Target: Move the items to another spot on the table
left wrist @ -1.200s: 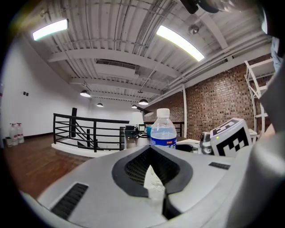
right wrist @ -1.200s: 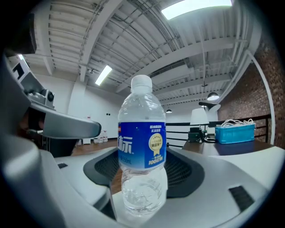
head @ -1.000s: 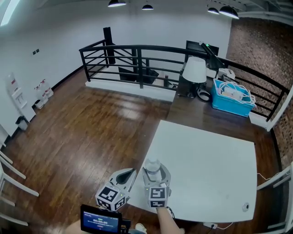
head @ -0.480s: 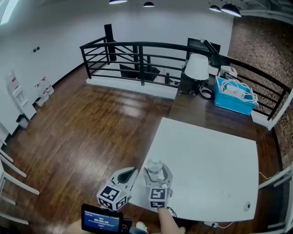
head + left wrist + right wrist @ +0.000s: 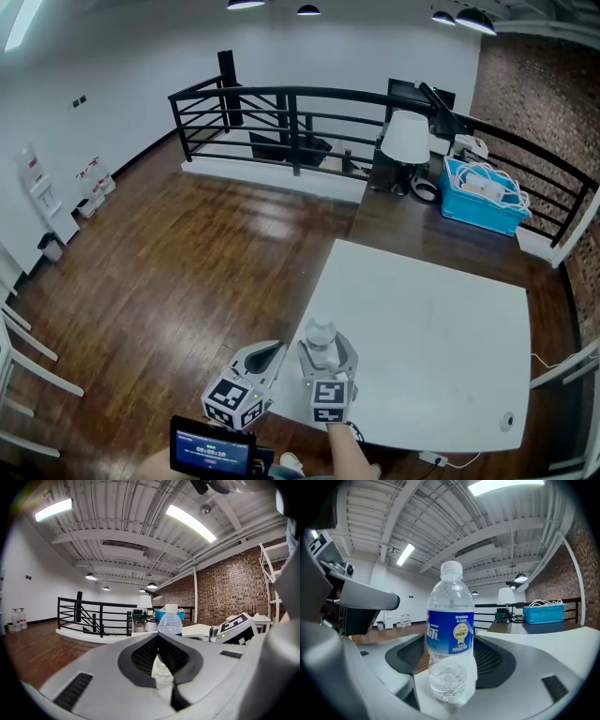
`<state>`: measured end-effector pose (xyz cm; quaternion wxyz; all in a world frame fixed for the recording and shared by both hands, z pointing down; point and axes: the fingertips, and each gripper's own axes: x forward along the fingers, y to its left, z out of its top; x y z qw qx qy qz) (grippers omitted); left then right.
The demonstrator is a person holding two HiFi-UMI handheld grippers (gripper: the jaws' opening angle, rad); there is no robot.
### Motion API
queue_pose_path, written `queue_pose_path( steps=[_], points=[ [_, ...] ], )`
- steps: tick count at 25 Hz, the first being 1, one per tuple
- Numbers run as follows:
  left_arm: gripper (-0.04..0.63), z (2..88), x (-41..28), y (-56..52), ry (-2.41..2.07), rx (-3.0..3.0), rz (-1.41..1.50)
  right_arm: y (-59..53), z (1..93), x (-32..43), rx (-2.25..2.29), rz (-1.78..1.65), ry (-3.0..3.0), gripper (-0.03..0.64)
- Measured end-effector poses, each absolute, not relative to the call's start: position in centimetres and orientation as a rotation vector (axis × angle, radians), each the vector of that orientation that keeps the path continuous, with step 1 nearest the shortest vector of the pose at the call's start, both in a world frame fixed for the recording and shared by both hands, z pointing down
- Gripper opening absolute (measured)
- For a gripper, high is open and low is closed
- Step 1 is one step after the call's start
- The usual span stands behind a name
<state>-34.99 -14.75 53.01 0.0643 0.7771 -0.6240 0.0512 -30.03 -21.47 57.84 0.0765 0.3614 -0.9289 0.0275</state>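
A clear water bottle [image 5: 321, 336] with a blue label and white cap stands upright near the front left corner of the white table [image 5: 422, 328]. My right gripper [image 5: 325, 348] is round it; the jaws have just been opening and stand open, the bottle [image 5: 450, 634] between the pads with small gaps on both sides. My left gripper [image 5: 272, 352] hovers just left of the table's edge, over the floor, its jaws shut with nothing in them. In the left gripper view the bottle [image 5: 169, 620] shows beyond the closed tips of the left gripper [image 5: 158, 637].
Behind the table a dark desk carries a white lamp [image 5: 406, 139] and a blue basket [image 5: 480, 197] of cables. A black railing [image 5: 281, 112] runs across the back. Wooden floor lies left of the table. A small object [image 5: 506, 422] sits at the table's front right corner.
The right gripper's jaws have spread slightly wider round the bottle, which stays upright in the same spot. Both hands keep their places; the head view has shifted a little.
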Motion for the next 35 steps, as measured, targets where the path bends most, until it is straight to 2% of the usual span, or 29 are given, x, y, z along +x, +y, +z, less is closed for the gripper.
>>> queue_pose_path(
  steps=[10,21,26,35],
  points=[
    [0.011,52.2,-33.8,-13.5,-1.891,2.341,0.155,-20.3,57.0,-28.5,1.087,0.085,-2.772,0.336],
    [0.011,50.3,-28.2,-13.4,-1.832,2.400,0.113,-18.6,52.1,-23.7,1.090,0.055,-2.807,0.333],
    [0.011,50.0,-25.4,-13.6,-1.803,2.437,0.093,-17.9,49.4,-21.4,1.071,0.028,-2.835,0.295],
    [0.011,48.4,-20.7,-14.6,-1.772,2.449,0.088,-18.0,47.0,-16.5,1.086,0.023,-2.837,0.284]
  ],
)
